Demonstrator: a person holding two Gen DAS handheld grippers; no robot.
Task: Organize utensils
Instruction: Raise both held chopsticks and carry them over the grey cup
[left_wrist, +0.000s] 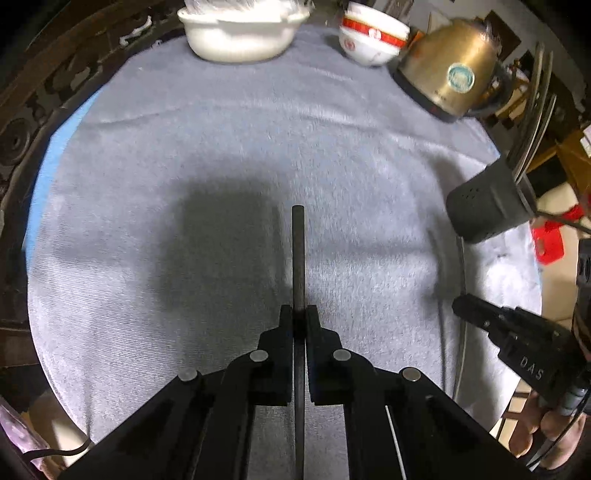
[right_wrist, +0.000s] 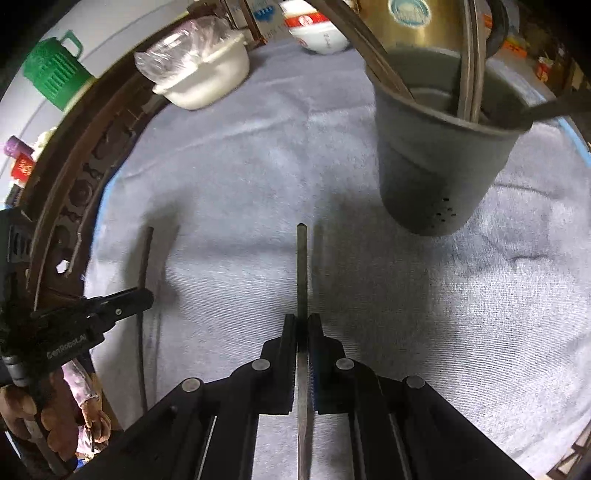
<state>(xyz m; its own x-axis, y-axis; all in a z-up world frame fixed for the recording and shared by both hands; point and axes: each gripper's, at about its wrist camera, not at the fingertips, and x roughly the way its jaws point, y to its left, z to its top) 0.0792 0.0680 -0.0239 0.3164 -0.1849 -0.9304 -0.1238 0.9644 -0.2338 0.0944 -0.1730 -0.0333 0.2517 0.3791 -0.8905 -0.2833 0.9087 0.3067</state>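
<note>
Matt grey holder (right_wrist: 439, 162), glossy brass-toned metal kettle (left_wrist: 448, 62), napped cloth (left_wrist: 221, 155)

We see a soft grey cloth (left_wrist: 229, 147), a dark grey cup (right_wrist: 439, 158) with tiny dots, a gold kettle (left_wrist: 450, 62), a white bowl (left_wrist: 240, 33), and a white bowl with a red band (left_wrist: 369, 37). Our tongs (left_wrist: 299, 321) are black.

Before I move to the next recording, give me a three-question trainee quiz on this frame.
1. True or false: the left gripper is empty.
2. What stands in the grey holder: A) utensils B) flowers C) nothing?
3. Fill in: the brass kettle stands beside a red-banded ____.

Key: 1 false, it is shut on a dark chopstick, as the right gripper is on its chopstick. 2 A. 3 bowl.
</note>
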